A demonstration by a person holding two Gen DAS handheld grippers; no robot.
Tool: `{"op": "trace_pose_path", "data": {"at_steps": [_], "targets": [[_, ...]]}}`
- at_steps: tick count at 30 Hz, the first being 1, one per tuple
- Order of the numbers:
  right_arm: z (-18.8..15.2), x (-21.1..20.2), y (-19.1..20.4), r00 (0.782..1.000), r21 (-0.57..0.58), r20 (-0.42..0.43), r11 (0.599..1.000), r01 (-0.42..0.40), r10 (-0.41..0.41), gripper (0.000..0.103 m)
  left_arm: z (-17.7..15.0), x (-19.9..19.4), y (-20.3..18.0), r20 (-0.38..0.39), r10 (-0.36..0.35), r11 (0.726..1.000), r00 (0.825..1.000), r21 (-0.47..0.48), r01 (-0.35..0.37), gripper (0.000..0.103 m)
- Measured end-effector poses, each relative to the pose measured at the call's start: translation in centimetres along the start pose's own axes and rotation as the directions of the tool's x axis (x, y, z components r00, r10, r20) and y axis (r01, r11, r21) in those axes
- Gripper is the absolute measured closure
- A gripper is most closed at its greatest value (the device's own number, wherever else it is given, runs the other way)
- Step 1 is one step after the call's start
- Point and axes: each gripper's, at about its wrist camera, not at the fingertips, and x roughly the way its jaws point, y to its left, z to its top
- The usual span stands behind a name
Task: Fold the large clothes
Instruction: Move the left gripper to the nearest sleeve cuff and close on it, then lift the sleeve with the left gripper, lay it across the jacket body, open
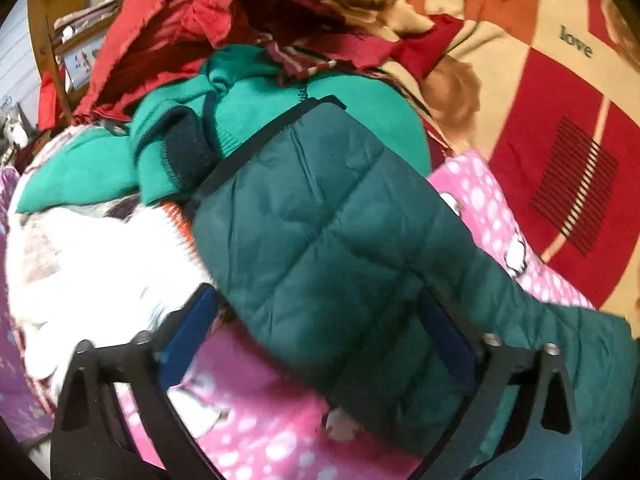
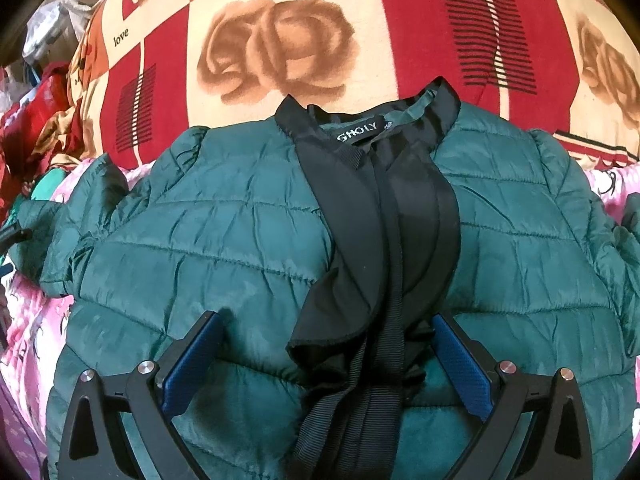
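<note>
A dark green quilted jacket [image 2: 224,248] is being shown spread front-up on a bed, over a pink dotted cloth [image 1: 256,420] and a rose-patterned blanket [image 2: 280,20]. Its sleeve [image 1: 320,216] is being straddled by the left gripper [image 1: 320,328], jaws apart. The black front trim [image 2: 384,240] is being straddled by the right gripper [image 2: 328,344], jaws also apart, nothing clamped.

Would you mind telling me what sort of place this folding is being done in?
Probably a bedroom at home, with the work done on a bed. A rose-patterned blanket printed with "love" covers the surface, a dark green quilted jacket lies spread on it, and loose clothes such as a bright green sweater are heaped alongside.
</note>
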Motion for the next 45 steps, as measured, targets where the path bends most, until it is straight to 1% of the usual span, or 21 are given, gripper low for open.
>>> {"op": "trace_pose_path", "data": {"at_steps": [1, 2, 4, 5, 6, 7, 8, 9, 11, 15, 21, 25, 29, 36, 42, 45], "targets": [[0.0, 0.1, 0.0, 1.000, -0.001, 0.001, 1.000, 0.001, -0.001, 0.000, 0.1, 0.3, -0.1, -0.001, 0.004, 1.000, 1.000, 0.001, -0.004, 0.014], [0.0, 0.1, 0.0, 1.000, -0.002, 0.001, 1.000, 0.002, -0.002, 0.000, 0.1, 0.4, -0.3, 0.006, -0.003, 1.000, 1.000, 0.005, 0.003, 0.020], [0.0, 0.2, 0.1, 1.000, -0.004, 0.001, 1.000, 0.004, -0.004, 0.000, 0.1, 0.5, -0.8, 0.028, -0.003, 1.000, 1.000, 0.024, 0.003, 0.025], [0.0, 0.2, 0.1, 1.000, -0.005, 0.001, 1.000, 0.005, -0.005, 0.000, 0.2, 0.5, -1.0, 0.035, -0.006, 0.999, 0.999, 0.031, 0.005, 0.034], [-0.1, 0.2, 0.1, 1.000, -0.006, 0.001, 1.000, 0.006, -0.006, 0.000, 0.2, 0.6, -1.2, 0.038, -0.012, 0.999, 0.999, 0.040, 0.011, 0.049], [-0.1, 0.3, 0.1, 1.000, -0.006, 0.002, 1.000, 0.006, -0.006, 0.000, 0.3, 0.7, -1.3, 0.036, -0.019, 0.999, 0.999, 0.046, 0.018, 0.057], [-0.1, 0.3, 0.0, 1.000, -0.006, 0.003, 1.000, 0.005, -0.005, 0.000, 0.3, 0.7, -1.4, 0.030, -0.032, 0.998, 0.999, 0.049, 0.031, 0.069], [-0.1, 0.3, 0.0, 1.000, -0.005, 0.003, 1.000, 0.003, -0.003, 0.000, 0.4, 0.5, -1.5, 0.028, -0.048, 0.998, 0.998, 0.047, 0.047, 0.077], [-0.1, 0.3, 0.0, 1.000, -0.002, 0.004, 1.000, -0.001, 0.001, 0.000, 0.3, -0.3, -1.7, 0.039, -0.063, 0.997, 0.997, 0.048, 0.061, 0.082], [0.1, 0.0, 0.0, 1.000, 0.002, 0.003, 1.000, -0.004, 0.004, 0.000, -0.3, -2.7, -2.2, 0.074, -0.097, 0.994, 0.993, 0.062, 0.092, 0.084], [0.3, -1.4, -0.1, 1.000, 0.000, 0.017, 1.000, 0.007, -0.007, 0.000, -1.6, -6.5, -3.6, 0.097, -0.178, 0.980, 0.979, 0.106, 0.167, 0.085], [0.1, -2.1, -0.6, 1.000, 0.006, 0.022, 1.000, 0.017, -0.017, 0.000, -2.6, -8.6, -4.6, 0.107, -0.199, 0.973, 0.974, 0.142, 0.183, 0.087], [0.1, -2.8, -1.5, 0.999, 0.025, 0.029, 0.999, 0.030, -0.030, 0.000, -4.0, -10.9, -5.7, 0.114, -0.230, 0.959, 0.966, 0.194, 0.205, 0.087], [-0.3, -4.3, -2.7, 0.995, -0.005, 0.052, 0.996, 0.087, -0.086, 0.000, -6.0, -15.9, -8.9, 0.136, -0.310, 0.912, 0.941, 0.321, 0.254, 0.087], [-1.0, -4.9, -4.6, 0.996, 0.046, 0.046, 0.996, 0.072, -0.074, 0.000, -8.2, -18.8, -12.6, 0.115, -0.367, 0.864, 0.923, 0.409, 0.293, 0.087], [-1.2, -5.4, -5.4, 0.995, 0.053, 0.049, 0.995, 0.079, -0.082, 0.000, -9.5, -19.7, -14.6, 0.104, -0.384, 0.838, 0.917, 0.457, 0.299, 0.087]]}}
